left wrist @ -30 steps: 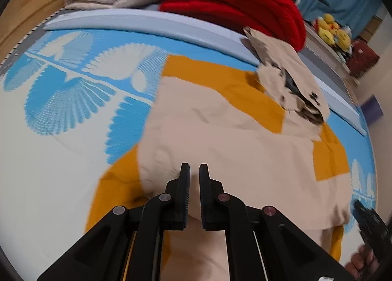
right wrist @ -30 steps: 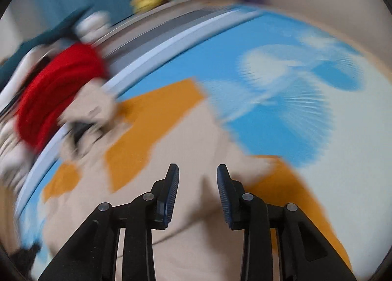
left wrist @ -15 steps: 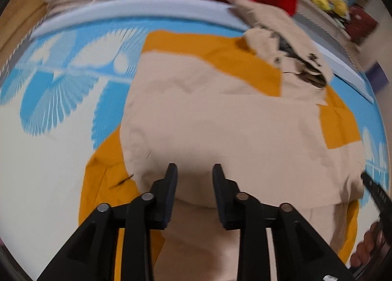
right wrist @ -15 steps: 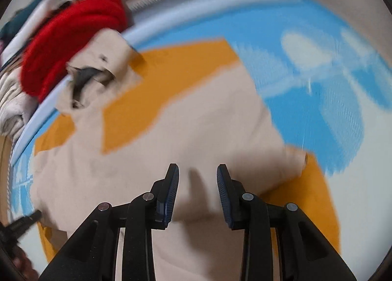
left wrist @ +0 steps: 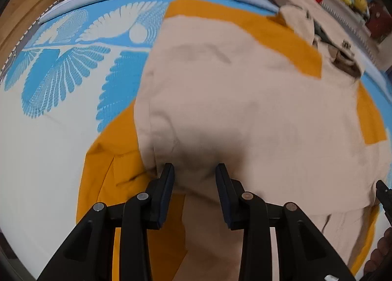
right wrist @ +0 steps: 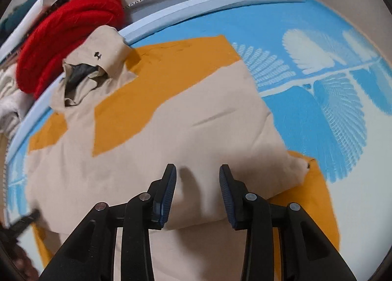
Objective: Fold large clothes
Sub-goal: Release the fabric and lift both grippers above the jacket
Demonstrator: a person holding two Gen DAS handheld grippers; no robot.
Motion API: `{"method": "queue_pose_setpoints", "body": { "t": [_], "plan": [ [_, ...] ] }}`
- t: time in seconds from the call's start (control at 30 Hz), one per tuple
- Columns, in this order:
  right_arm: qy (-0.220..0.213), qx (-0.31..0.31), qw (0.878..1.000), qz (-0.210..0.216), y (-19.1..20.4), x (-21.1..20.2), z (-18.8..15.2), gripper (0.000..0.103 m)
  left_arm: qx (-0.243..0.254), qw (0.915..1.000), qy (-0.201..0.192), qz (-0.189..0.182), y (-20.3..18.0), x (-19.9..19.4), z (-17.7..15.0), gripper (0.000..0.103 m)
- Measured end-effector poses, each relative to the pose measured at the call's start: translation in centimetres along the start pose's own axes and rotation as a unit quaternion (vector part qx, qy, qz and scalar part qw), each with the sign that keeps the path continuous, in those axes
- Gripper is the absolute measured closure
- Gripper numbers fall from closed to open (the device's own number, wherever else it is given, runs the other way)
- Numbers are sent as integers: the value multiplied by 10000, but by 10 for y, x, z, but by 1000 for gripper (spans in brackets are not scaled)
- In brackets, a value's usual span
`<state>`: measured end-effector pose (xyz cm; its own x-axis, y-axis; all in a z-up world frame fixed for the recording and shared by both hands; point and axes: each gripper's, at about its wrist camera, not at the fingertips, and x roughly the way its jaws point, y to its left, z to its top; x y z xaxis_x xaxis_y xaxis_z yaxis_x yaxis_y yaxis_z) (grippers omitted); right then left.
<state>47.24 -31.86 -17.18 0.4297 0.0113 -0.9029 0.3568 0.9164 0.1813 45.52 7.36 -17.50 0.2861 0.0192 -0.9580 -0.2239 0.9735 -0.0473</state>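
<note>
beige and mustard cloth, the jacket point(right wrist: 186, 119) lies spread on the blue patterned mat point(right wrist: 318, 65), soft, limp and likely to sag. left tool point(left wrist: 194, 170) part open, empty; right tool point(right wrist: 197, 170) opening, empty. best pinched at the near folded edge.

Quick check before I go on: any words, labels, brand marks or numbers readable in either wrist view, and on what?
None readable in either view.
Beige and orange garment: no print visible; a small dark mark near its collar is too small to tell as a logo.
Blue and white mat: leaf pattern only, no text.
</note>
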Motion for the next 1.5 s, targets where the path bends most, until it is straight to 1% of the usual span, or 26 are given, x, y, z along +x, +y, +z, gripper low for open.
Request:
{"method": "queue_pose_setpoints", "body": {
  "t": [0.03,0.1,0.13,0.17,0.2,0.27,0.3,0.37,0.43,0.53,0.6,0.7,0.8,0.93,1.03,1.1,1.23,1.27,1.3,1.33,1.4,1.43,1.47,1.5],
  "plan": [
    [254,173,9995,25,-5,8,-2,64,46,9999,-85,37,-3,-7,0,71],
    [527,534,9972,30,-19,17,-8,64,168,9993,-347,12,-9,-25,3,71],
    [503,681,9964,87,-24,16,-8,64,223,9984,-526,12,-12,-36,4,70],
    [412,634,9971,48,-21,10,-5,64,246,9973,-688,7,-15,-47,5,67],
    [293,527,9982,12,-17,4,-3,64,251,9967,-776,-22,-16,-53,5,66],
    [-251,100,9996,45,-1,-23,1,64,287,9945,-995,-178,-21,-70,4,65],
    [-428,-50,9990,73,7,-30,1,64,327,9935,-1065,-226,-24,-76,5,65],
    [-914,-445,9946,186,23,-55,1,64,382,9914,-1216,-295,-28,-86,2,65],
    [-1299,-816,9878,286,39,-75,-2,64,461,9881,-1431,-330,-31,-101,-3,65],
    [-1625,-1266,9777,400,56,-95,-8,64,500,9837,-1682,-395,-36,-118,-8,60],
    [-1736,-1423,9736,414,62,-105,-16,64,456,9812,-1825,-422,-37,-127,-12,58],
    [-1728,-1406,9736,504,62,-117,-23,64,423,9767,-2062,-413,-40,-140,-20,57],
    [-1811,-1303,9735,504,54,-131,-31,64,467,9720,-2266,-421,-45,-151,-28,55],
    [-1846,-1199,9741,511,43,-148,-43,64,528,9696,-2341,-480,-51,-157,-42,55],
    [-1822,-1187,9748,502,38,-155,-50,64,566,9704,-2313,-404,-56,-154,-52,55],
    [-1769,-1170,9759,517,37,-157,-50,64,602,9705,-2300,-405,-59,-152,-55,55],
    [-1588,-1237,9787,410,37,-153,-47,64,618,9690,-2339,-498,-59,-151,-52,56],
    [-1540,-1226,9796,408,36,-151,-45,65,611,9688,-2354,-482,-58,-150,-51,58],
    [-1497,-1208,9804,420,35,-150,-44,65,607,9688,-2360,-457,-57,-149,-50,63],
    [-1435,-1189,9815,433,34,-148,-41,66,595,9690,-2363,-415,-56,-147,-48,67],
    [-1365,-1205,9823,443,34,-144,-37,70,597,9690,-2366,-381,-53,-142,-43,75],
    [-1350,-1235,9821,445,34,-144,-35,72,615,9689,-2369,-365,-52,-140,-40,77],
    [-1336,-1256,9820,443,33,-143,-32,77,645,9688,-2373,-318,-52,-137,-38,81],
    [-1322,-1265,9821,456,32,-142,-30,83,668,9688,-2370,-284,-52,-135,-36,83]
  ]
}}
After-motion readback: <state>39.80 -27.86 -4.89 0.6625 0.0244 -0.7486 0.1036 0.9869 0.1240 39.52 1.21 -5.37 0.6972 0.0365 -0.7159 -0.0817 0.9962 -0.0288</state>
